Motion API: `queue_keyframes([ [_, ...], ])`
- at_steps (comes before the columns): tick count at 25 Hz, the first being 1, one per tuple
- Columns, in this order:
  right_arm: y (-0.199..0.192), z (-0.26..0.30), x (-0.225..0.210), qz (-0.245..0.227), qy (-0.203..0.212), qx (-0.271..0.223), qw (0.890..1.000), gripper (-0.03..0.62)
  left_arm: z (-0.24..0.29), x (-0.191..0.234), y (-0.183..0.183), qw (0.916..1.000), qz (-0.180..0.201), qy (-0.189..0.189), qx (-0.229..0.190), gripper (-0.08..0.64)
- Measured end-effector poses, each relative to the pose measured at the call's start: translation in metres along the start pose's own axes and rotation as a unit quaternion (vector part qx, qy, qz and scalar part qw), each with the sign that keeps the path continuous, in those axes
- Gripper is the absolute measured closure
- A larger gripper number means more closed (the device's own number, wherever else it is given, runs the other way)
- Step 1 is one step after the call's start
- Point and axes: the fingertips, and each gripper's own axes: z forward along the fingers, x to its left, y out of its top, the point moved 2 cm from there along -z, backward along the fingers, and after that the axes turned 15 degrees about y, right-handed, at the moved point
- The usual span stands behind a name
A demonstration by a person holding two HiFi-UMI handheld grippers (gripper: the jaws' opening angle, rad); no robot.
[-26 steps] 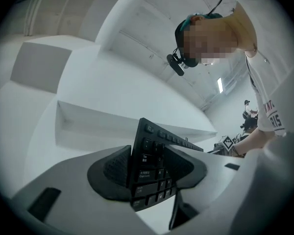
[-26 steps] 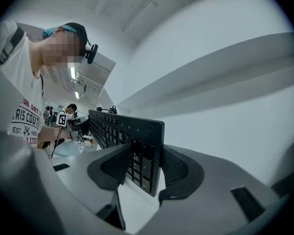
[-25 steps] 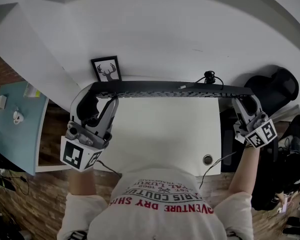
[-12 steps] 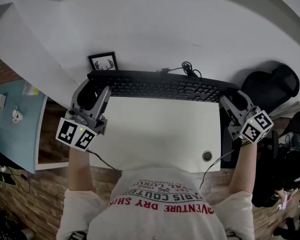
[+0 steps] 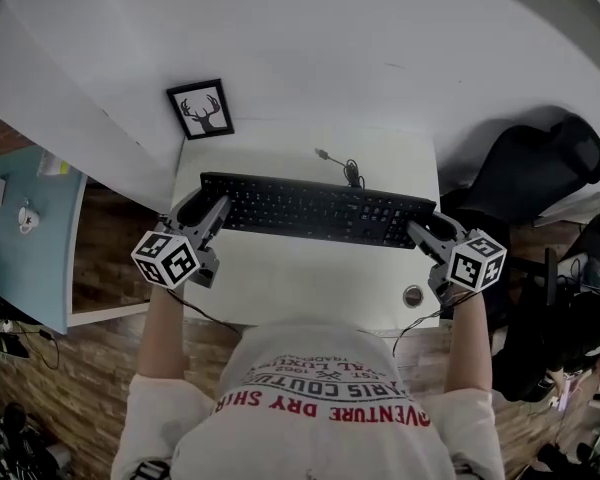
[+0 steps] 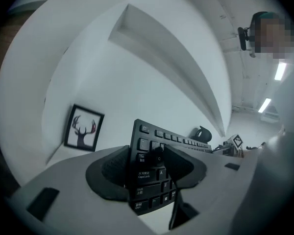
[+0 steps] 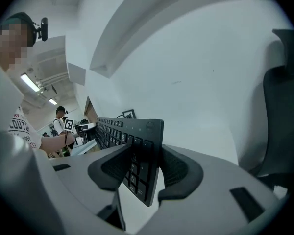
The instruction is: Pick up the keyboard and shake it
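Since a second ago, the keyboard (image 5: pixel 315 210) has swung from edge-on near the wall to key-face up. It has also come nearer the person and now lies over the middle of the white desk (image 5: pixel 300 288); whether it touches the desk cannot be told. It spans nearly the desk's full width, roughly parallel to the front edge. The left gripper (image 5: pixel 212 213) is clamped on its left end and the right gripper (image 5: pixel 420 233) on its right end, jaws pressing key face and underside. Gripping both ends probably keeps the long board steady for shaking. Its cable (image 5: pixel 342 165) trails slack toward the back edge. A framed deer picture (image 5: pixel 200 109) stands at the back left corner, well apart from the keyboard.
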Motion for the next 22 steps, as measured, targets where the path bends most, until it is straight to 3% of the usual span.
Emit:
queue_keyframes([
  [4,-0.059,0.007,-0.009,0.065,0.0,0.051,0.997,0.397,-0.005,0.017,-0.071,0.9956,-0.04,0.022,0.082,0.337],
  [9,-0.116,0.017,-0.018,0.118,-0.005,0.101,0.988,0.397,-0.009,0.034,-0.132,0.9865,-0.065,0.041,0.145,0.336],
  [15,-0.154,0.027,-0.019,0.161,-0.001,0.118,0.98,0.397,-0.019,0.05,-0.174,0.975,-0.09,0.064,0.193,0.336],
  [22,-0.187,0.032,-0.031,0.191,-0.011,0.145,0.971,0.396,-0.014,0.057,-0.204,0.9648,-0.094,0.077,0.234,0.336],
])
